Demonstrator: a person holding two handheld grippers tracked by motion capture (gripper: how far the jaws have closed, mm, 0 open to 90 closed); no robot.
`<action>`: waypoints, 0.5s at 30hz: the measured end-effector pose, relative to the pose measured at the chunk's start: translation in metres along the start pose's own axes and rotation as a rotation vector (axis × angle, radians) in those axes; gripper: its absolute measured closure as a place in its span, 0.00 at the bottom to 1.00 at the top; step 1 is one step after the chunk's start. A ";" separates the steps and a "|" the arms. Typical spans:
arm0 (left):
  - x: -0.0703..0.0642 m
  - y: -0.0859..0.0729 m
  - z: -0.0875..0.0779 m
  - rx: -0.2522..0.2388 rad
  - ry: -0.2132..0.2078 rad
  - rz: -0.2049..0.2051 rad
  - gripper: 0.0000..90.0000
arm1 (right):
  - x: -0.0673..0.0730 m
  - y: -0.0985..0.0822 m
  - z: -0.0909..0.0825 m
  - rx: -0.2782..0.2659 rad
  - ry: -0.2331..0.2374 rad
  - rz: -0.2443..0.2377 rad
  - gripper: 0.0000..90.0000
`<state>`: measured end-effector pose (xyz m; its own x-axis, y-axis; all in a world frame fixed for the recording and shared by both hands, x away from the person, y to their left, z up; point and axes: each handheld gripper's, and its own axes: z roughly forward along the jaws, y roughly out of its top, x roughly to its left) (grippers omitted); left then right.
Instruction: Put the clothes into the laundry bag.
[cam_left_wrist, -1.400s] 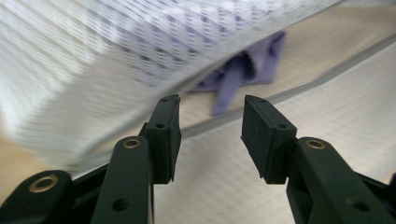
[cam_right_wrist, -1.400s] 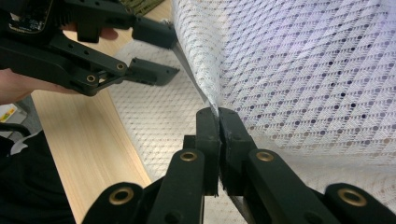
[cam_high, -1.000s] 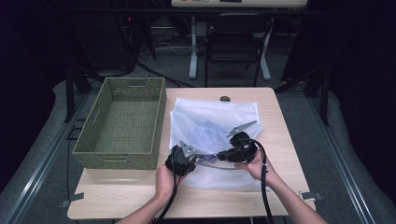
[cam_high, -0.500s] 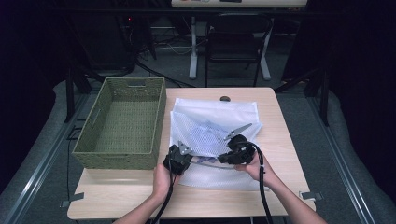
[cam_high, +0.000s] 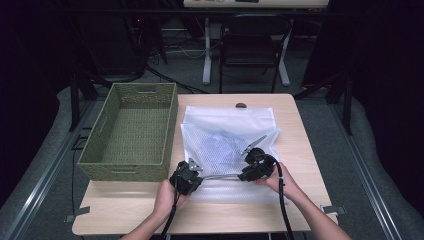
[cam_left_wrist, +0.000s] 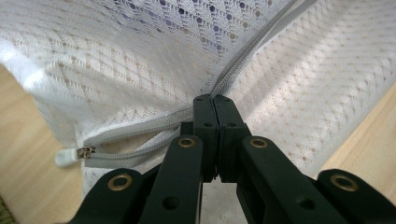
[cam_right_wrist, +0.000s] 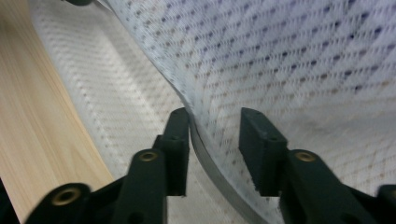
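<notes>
A white mesh laundry bag lies on the wooden table with a bluish garment inside it. Its grey zipper edge runs along the near side between my two grippers. My left gripper is shut on that zipper edge, a little way from the metal zipper pull. My right gripper has just been opening. The bag's edge passes between its jaws and rests against the left one, while the right one stands clear of it.
A green woven basket stands on the left part of the table, close beside the bag. A small dark round fitting sits at the table's far edge. Beyond the table are a chair and cables on the floor.
My right hand has sunk toward the table and come a little nearer the person, bringing the bag's raised edge down with it. The left hand has stayed in place.
</notes>
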<state>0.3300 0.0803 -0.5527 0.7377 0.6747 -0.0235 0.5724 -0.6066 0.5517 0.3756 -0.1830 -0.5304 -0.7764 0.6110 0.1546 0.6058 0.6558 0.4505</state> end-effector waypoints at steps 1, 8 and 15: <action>0.000 0.000 0.000 0.003 -0.003 0.001 0.99 | -0.002 -0.001 0.000 0.008 0.000 -0.002 0.64; 0.002 -0.002 0.005 0.065 -0.034 0.012 0.99 | -0.019 -0.013 -0.002 0.065 -0.053 0.024 0.63; 0.006 -0.002 0.006 0.069 -0.053 -0.008 0.99 | -0.025 -0.019 0.004 0.122 -0.107 0.015 0.77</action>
<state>0.3356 0.0828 -0.5587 0.7497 0.6578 -0.0726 0.6005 -0.6300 0.4925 0.3837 -0.2089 -0.5460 -0.7478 0.6609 0.0631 0.6391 0.6909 0.3378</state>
